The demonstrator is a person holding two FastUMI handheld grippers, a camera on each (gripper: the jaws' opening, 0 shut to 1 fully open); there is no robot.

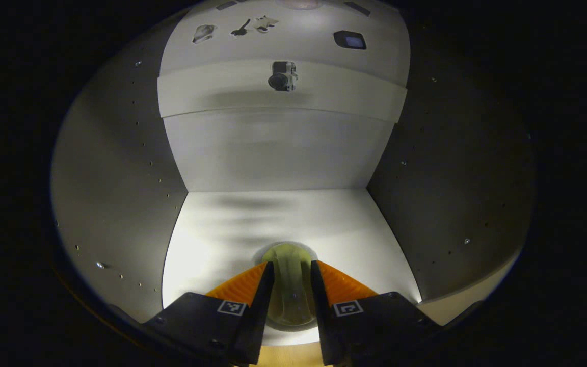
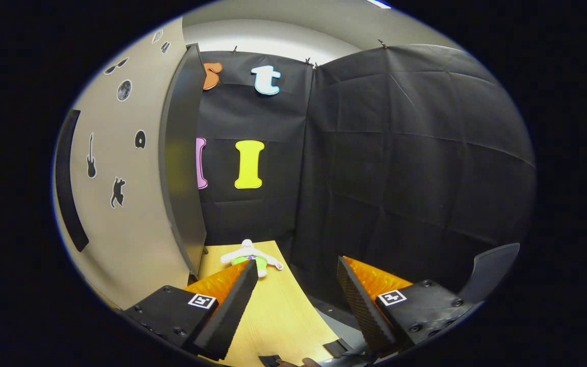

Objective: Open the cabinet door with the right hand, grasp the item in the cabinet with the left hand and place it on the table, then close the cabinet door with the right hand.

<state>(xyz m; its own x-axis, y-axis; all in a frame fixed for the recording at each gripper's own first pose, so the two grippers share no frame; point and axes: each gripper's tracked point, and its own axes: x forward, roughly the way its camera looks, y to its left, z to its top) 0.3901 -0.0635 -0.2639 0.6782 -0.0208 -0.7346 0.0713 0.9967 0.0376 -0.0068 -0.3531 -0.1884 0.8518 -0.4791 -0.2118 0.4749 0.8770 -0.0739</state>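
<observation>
While the left gripper (image 1: 292, 285) is reached inside the cabinet (image 1: 120, 168), a pale green item (image 1: 289, 295) on the cabinet floor at lower centre is pinched between its narrowed fingers. At the right gripper view's left, the door (image 2: 181, 163) is swung open; the right gripper (image 2: 298, 300) is spread wide above the table (image 2: 278, 311) edge.

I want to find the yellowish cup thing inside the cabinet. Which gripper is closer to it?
Left. The left gripper is inside the cabinet, its fingers on either side of the pale cup. The right gripper is outside, open over the wooden table beside the open cabinet door.
</observation>
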